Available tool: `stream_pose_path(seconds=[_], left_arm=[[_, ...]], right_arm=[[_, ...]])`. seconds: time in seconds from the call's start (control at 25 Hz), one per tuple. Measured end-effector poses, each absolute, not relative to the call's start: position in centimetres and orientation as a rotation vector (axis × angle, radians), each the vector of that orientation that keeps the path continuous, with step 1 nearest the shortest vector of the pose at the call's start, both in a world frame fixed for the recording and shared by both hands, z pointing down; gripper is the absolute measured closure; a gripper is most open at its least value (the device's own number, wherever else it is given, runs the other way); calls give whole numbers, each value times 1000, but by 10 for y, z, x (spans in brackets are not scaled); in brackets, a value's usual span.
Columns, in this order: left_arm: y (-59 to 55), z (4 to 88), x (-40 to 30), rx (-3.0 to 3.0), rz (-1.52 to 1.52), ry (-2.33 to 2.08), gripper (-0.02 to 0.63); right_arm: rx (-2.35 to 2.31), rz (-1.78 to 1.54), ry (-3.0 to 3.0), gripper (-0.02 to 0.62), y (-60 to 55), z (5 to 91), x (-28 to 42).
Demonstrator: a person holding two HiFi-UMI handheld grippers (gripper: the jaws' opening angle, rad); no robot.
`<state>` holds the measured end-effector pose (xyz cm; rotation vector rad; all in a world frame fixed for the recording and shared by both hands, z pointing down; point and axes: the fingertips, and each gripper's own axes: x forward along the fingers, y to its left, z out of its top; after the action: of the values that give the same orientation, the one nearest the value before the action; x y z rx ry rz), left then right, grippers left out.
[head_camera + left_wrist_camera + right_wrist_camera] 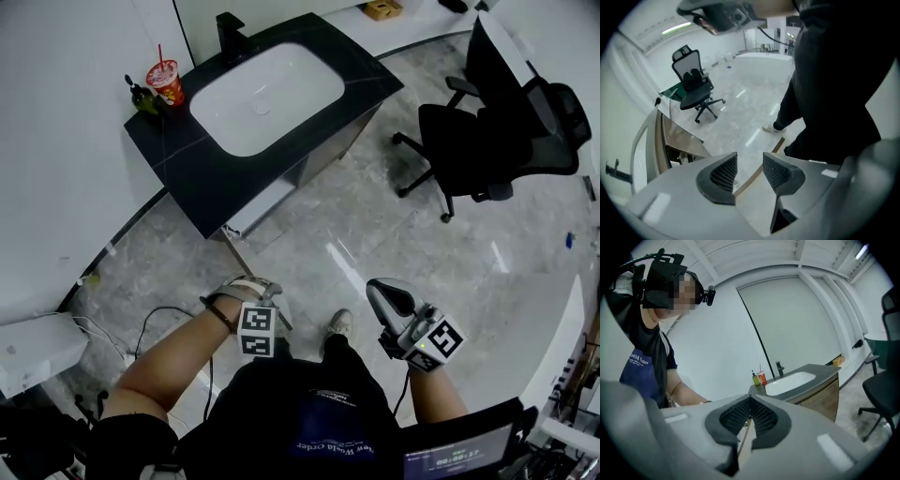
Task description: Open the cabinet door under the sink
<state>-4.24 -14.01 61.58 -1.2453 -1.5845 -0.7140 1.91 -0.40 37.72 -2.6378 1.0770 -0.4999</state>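
The sink cabinet (366, 77) has a black top and a white basin, up and to the left in the head view. Its wooden door (258, 277) stands swung out toward me, seen edge-on as a thin strip. My left gripper (251, 292) hangs just by that door's outer end and points steeply down. In the left gripper view its jaws (750, 164) are open, and the door's edge (757, 177) shows through the gap beyond them, untouched. My right gripper (382, 291) is to the right, away from the door. Its pads (750, 401) meet with nothing between them; the cabinet (820, 397) lies ahead.
A black office chair (469, 150) stands to the right of the cabinet. A red cup (167, 82), a green bottle (142, 94) and a black faucet (230, 36) are on the counter. A white box (37, 352) and cables (159, 319) lie at left. My shoe (340, 323) is below.
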Motion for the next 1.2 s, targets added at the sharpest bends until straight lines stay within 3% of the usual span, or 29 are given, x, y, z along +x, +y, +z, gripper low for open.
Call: stream_pose_path(seconds=[0.24,0.6,1.2], left_arm=[[-113,515,-33,-1657,-755,-1690,460],[-44,414,12,-2213,-711,-1523,601],[58,267,87,-3214,-417,-1198,604]], right_arm=[[-2648,-435,1181,594,4,335,25],[-2558,-334,1397,594,80,302,53],[-2465,-350,1706,594,213,245,104]])
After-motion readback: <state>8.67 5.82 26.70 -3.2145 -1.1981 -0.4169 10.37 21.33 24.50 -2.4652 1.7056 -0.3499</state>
